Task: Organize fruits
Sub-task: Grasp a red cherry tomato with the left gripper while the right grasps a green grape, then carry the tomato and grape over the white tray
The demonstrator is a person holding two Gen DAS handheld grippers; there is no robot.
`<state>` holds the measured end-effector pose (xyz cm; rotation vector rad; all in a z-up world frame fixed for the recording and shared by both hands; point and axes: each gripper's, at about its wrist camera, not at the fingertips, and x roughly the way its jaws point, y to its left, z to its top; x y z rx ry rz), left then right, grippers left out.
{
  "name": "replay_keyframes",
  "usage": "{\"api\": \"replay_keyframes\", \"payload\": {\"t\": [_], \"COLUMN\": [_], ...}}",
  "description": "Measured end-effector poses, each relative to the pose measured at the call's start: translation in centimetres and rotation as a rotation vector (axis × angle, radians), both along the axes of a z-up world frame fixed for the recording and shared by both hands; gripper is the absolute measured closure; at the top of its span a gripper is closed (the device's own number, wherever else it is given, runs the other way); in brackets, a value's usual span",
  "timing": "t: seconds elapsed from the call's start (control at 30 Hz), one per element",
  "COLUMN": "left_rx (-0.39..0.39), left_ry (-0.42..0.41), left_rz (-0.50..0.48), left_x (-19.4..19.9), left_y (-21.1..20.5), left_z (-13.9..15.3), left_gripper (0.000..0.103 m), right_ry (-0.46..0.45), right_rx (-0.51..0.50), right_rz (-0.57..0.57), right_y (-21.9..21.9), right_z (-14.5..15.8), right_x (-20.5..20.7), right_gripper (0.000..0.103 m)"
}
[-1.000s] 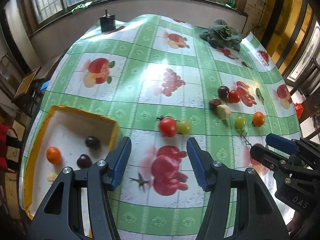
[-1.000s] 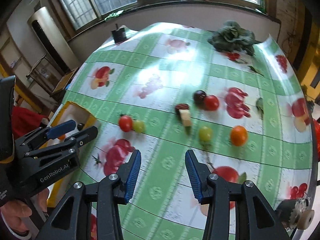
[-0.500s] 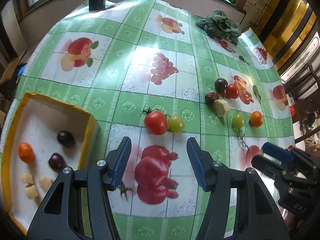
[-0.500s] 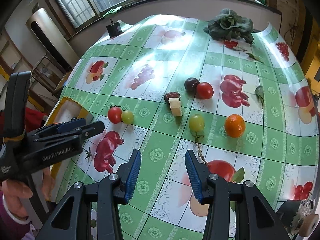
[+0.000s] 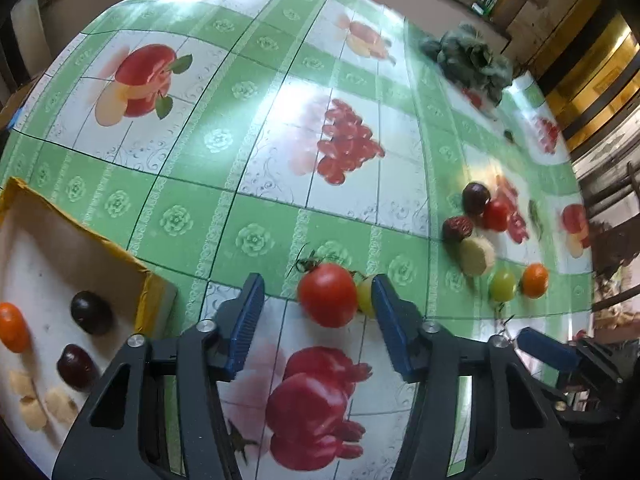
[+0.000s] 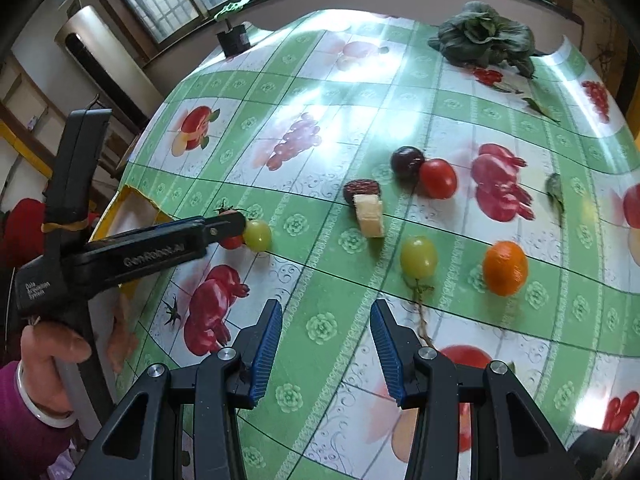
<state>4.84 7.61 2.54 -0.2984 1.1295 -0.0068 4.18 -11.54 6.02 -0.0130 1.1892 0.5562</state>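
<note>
The left gripper [image 5: 316, 304] has just been closing; its jaws stand apart around the red tomato [image 5: 327, 294], not pressing it. A green grape [image 5: 365, 295] touches the tomato; the yellow box [image 5: 152, 296] sits near its left. The right gripper [image 6: 325, 344] hangs open, empty, well right of the tomato.

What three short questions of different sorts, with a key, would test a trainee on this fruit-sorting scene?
1. True or false: the right gripper holds a fruit.
2. Which fruit sits between the left gripper's fingers: A the orange, B the red tomato, C the dark plum?
3. Fill in: the pale cut chunk touches the wrinkled red ______.

Key
1. False; its jaws are open over bare tablecloth.
2. B; the jaws have just been closing around it, not yet pressing.
3. date.
</note>
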Motion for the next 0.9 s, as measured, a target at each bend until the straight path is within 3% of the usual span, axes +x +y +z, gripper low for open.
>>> {"api": "replay_keyframes", "payload": {"t": [0.07, 0.33, 0.57, 0.77, 0.9], "left_rx": [-0.015, -0.028, -0.021, 0.019, 0.056], "left_ry": [-0.003, 0.02, -0.005, -0.025, -0.023], "left_rz": [-0.013, -0.009, 0.016, 0.041, 0.062], "left_x": [0.0, -0.7, -1.7, -3.2, -4.5], "left_y": [0.1, 1.5, 2.9, 3.9, 4.9], "left_z": [0.1, 0.7, 3.0, 4.2, 4.5], "left_gripper": [0.073, 0.074, 0.074, 0.074, 0.074], "right_ry": [0.001, -0.014, -0.03, -0.011, -0.04], "right_rx": [-0.004, 0.023, -0.007, -0.016, -0.078], "right_rz": [0.022, 0.12, 0.231, 0.322, 0.362], "right_y": [0.7, 4.7, 8.8, 11.7, 12.2], "right_z": [-0.3, -1.2, -2.7, -3.9, -3.8], "right_x": [0.4, 1.7, 2.5, 2.1, 0.6], "right_gripper": [0.059, 0.059, 0.059, 0.078, 0.08]}}
